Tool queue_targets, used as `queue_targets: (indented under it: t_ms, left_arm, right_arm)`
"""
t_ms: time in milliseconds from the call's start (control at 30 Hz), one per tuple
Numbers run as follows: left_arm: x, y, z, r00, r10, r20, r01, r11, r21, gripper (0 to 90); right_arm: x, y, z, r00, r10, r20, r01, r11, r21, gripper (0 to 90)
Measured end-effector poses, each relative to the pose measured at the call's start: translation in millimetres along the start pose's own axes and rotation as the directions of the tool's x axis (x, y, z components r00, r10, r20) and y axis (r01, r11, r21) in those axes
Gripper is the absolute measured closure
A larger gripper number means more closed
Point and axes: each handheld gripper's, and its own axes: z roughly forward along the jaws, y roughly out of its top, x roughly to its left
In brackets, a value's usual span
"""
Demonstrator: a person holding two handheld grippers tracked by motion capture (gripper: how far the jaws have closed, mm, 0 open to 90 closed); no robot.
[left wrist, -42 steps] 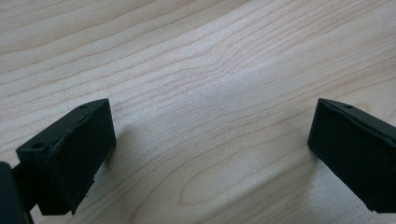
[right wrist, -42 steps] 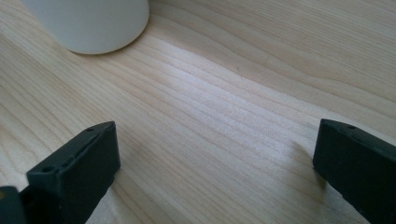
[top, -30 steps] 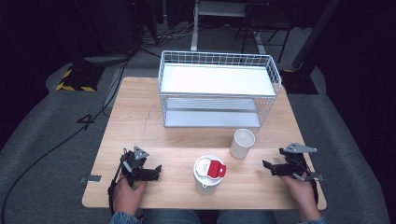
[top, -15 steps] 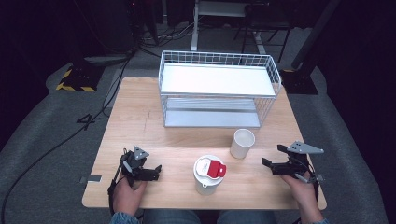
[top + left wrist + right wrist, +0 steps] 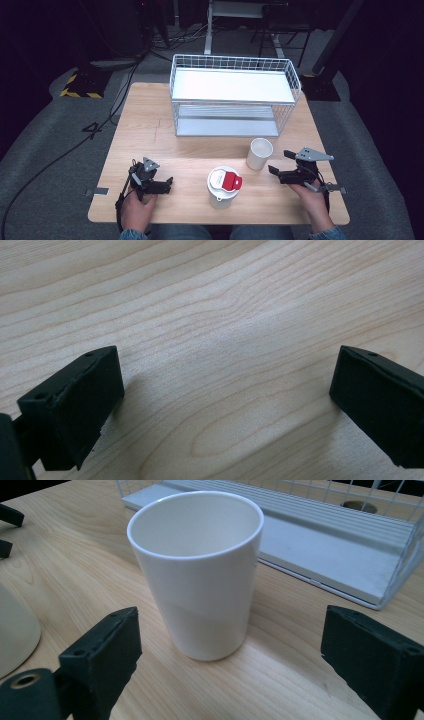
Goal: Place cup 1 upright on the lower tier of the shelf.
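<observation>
Right gripper faces smooth white cup, jaws spread but just been closing, nothing pinched.
Left gripper spread over pale wood-grain table.

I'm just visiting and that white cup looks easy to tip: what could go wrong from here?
Two risks, as I judge it. The right tongs have just been closing with nothing between them, and the white cup stands just ahead, untouched: jaws too narrow might bump and topple it. The cup tapers to a narrow base and looks glossy, so a grip could slip. The red-lidded container stands close beside it, and the wire rack just behind, so a sideways knock may hit one of them.
</observation>
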Motion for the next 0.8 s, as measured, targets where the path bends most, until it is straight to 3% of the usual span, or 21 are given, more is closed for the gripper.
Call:
queue_targets:
  t_ms: [300, 800]
  left_arm:
    - [0.1, 0.1, 0.0, 1.0, 0.0, 0.0, 0.0, 1.0, 0.0, 1.4]
    - [0.3, 0.8, 0.6, 1.0, 0.001, -0.003, -0.001, 1.0, 0.001, 1.2]
  right_arm:
    - [6.3, 5.1, 26.6, 0.9998, -0.017, 0.004, 0.017, 1.0, 0.012, 14.0]
    - [6.8, 0.7, 57.1, 0.9992, 0.018, -0.035, -0.016, 0.999, 0.042, 15.1]
